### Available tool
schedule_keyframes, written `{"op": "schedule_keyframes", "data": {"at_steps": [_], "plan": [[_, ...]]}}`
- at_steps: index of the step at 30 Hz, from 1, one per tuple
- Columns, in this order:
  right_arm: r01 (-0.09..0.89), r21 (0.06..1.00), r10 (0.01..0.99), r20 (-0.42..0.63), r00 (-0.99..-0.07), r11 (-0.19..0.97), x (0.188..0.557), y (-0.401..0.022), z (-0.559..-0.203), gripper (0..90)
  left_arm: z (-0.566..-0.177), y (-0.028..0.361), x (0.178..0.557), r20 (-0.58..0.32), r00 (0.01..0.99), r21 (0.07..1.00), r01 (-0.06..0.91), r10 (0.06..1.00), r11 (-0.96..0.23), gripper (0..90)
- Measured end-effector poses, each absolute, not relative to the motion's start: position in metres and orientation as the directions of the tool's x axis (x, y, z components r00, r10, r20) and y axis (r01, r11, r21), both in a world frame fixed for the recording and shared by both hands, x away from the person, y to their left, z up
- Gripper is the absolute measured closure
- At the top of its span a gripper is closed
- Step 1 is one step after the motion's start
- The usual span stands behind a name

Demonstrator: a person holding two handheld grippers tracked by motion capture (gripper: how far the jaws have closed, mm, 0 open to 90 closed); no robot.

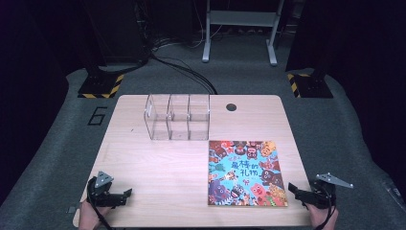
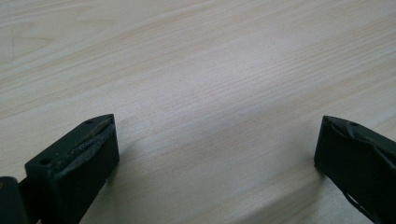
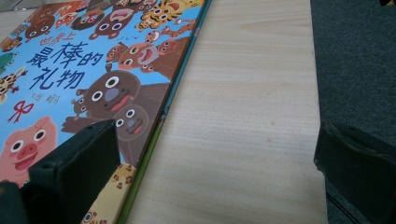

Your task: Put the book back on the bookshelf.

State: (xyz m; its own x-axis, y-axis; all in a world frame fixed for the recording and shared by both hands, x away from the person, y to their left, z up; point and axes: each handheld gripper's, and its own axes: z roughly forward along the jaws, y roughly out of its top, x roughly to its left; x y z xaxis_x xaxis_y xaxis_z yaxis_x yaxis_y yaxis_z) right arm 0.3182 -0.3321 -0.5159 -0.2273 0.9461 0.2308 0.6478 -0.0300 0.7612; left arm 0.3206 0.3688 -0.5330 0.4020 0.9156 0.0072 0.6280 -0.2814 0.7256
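Both grippers, left gripper [image 1: 125,195] and right gripper [image 1: 293,189], open, empty, near edge; book [image 1: 246,172] flat just beside right one, probably not touching.

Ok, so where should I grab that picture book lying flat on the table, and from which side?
Probably by its right edge, from the right: the picture book lies flat, so only edges offer a grip. The open right gripper is beside that edge, with bare table between.
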Motion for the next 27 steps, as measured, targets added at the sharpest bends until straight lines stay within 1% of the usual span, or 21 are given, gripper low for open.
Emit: {"op": "schedule_keyframes", "data": {"at_steps": [6,9,14,16,17,21,22,23,24,27], "plan": [[0.656,0.754,0.94,0.212,-0.267,0.016,0.329,-0.322,-0.5,0.0,-0.533,0.369,0.321,0.006,0.397,0.726,0.629,0.918,-0.277,0.0],[0.664,0.746,0.928,0.213,-0.306,0.048,0.345,-0.312,-0.493,0.0,-0.533,0.369,0.321,0.005,0.397,0.725,0.631,0.918,-0.276,0.0],[0.682,0.726,0.921,0.203,-0.332,0.086,0.36,-0.3,-0.492,1.0,-0.533,0.369,0.321,0.005,0.397,0.725,0.631,0.918,-0.277,0.0],[0.693,0.712,0.914,0.202,-0.352,0.11,0.372,-0.291,-0.493,4.7,-0.533,0.369,0.321,0.005,0.396,0.725,0.631,0.918,-0.276,0.0],[0.693,0.712,0.914,0.202,-0.352,0.11,0.372,-0.291,-0.493,4.7,-0.533,0.369,0.321,0.005,0.396,0.725,0.631,0.918,-0.276,0.0],[0.726,0.674,0.903,0.218,-0.372,0.136,0.392,-0.283,-0.499,14.0,-0.533,0.369,0.321,0.006,0.398,0.724,0.631,0.918,-0.279,0.0],[0.726,0.674,0.903,0.218,-0.372,0.136,0.392,-0.283,-0.499,14.0,-0.533,0.369,0.321,0.006,0.398,0.724,0.631,0.917,-0.279,0.0],[0.733,0.665,0.901,0.223,-0.373,0.139,0.397,-0.28,-0.502,16.9,-0.533,0.369,0.321,0.006,0.399,0.724,0.631,0.917,-0.28,0.0],[0.733,0.665,0.901,0.223,-0.373,0.139,0.397,-0.28,-0.502,16.9,-0.533,0.369,0.321,0.006,0.399,0.724,0.631,0.917,-0.28,0.0],[0.758,0.639,0.908,0.227,-0.352,0.134,0.401,-0.277,-0.504,24.3,-0.533,0.369,0.321,0.006,0.399,0.724,0.63,0.917,-0.279,0.0]]}}
